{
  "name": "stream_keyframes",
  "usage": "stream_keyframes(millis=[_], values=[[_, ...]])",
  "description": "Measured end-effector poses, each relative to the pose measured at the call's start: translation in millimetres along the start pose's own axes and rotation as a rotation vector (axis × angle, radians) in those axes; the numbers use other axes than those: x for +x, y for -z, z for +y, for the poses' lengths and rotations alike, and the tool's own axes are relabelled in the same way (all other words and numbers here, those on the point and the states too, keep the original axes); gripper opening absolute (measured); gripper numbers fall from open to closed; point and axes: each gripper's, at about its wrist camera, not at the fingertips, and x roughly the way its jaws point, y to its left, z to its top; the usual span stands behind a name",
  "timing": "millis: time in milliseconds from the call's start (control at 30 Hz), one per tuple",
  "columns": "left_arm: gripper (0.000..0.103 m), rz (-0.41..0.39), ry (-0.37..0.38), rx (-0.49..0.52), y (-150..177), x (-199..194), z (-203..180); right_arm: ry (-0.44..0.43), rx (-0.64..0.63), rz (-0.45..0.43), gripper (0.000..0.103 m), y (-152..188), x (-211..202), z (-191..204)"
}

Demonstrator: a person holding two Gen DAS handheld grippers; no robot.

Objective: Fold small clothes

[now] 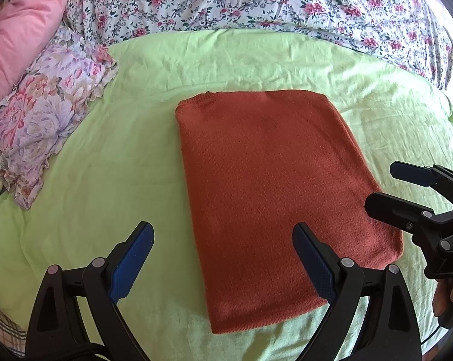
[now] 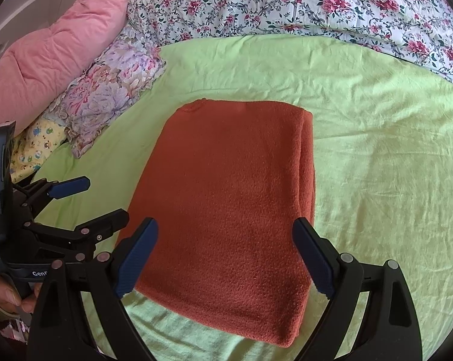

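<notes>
Both grippers, left (image 1: 223, 258) and right (image 2: 225, 255), gape empty above folded rust garment (image 1: 274, 198), underlayers hidden.

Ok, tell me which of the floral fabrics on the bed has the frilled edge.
The small lilac floral pillow left of the orange garment. The white rose-print quilt behind has no frill.

sweater (image 1: 274, 198): on sheet (image 1: 112, 186), mid-bed
pillow (image 1: 46, 114): left of sweater, apart
quilt (image 1: 256, 0): behind sheet
grippers: left gripper (image 1: 223, 258) and right gripper (image 2: 226, 255) over sweater's near end
</notes>
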Motion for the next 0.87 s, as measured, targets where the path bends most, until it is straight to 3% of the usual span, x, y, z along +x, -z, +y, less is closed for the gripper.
stream_keyframes(millis=[867], values=[[0.094,0.018,-0.043,-0.061,-5,16,20,0.011,0.019,0.025,0.091,-9,20,-16]])
